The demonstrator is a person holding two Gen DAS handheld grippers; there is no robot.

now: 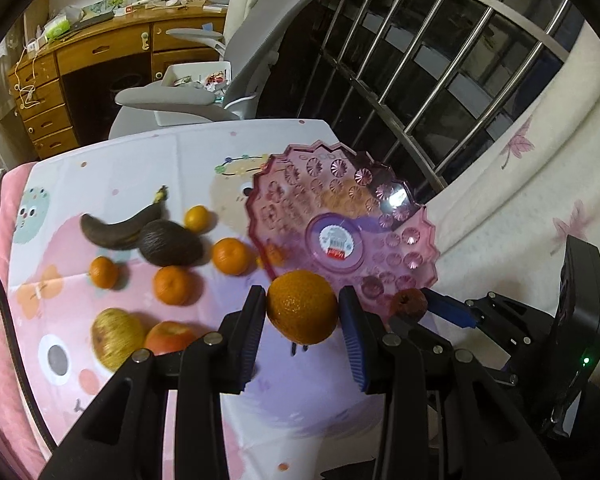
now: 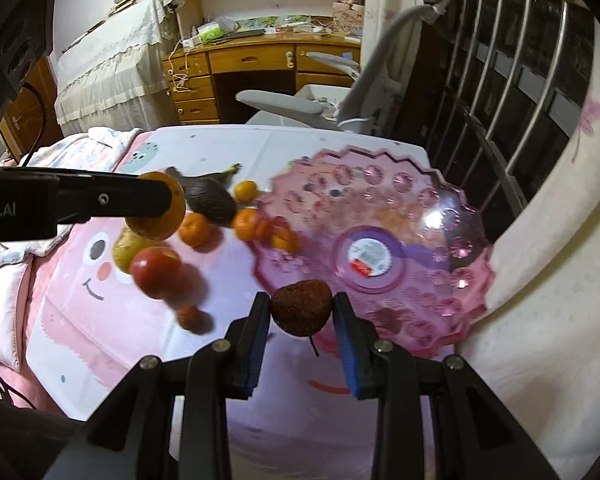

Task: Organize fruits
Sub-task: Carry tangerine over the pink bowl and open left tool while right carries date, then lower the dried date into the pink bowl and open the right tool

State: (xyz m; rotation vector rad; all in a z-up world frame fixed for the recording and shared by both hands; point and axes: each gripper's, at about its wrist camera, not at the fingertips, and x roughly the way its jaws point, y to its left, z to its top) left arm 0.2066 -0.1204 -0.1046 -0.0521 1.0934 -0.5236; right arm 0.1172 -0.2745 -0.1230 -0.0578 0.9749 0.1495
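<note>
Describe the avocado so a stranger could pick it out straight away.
Start at the pink plastic fruit plate on the cartoon tablecloth, then look left to the loose fruit. Among the small oranges lies the avocado, touching a blackened banana. It alone is dark, rough-skinned and pear-shaped.

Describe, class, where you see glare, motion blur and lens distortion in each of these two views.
Left wrist view: white glare on the pink plate; loose fruit smeared, yet the gripped orange is sharp; window bars bow. Right wrist view: glare on the same plate's rim; red apple blurred, the held dark fruit crisp; dark fisheye corners.

wooden desk (image 2: 260,60) at rear | grey office chair (image 1: 236,68) | barred window (image 1: 440,60) | curtain (image 2: 540,280)
</note>
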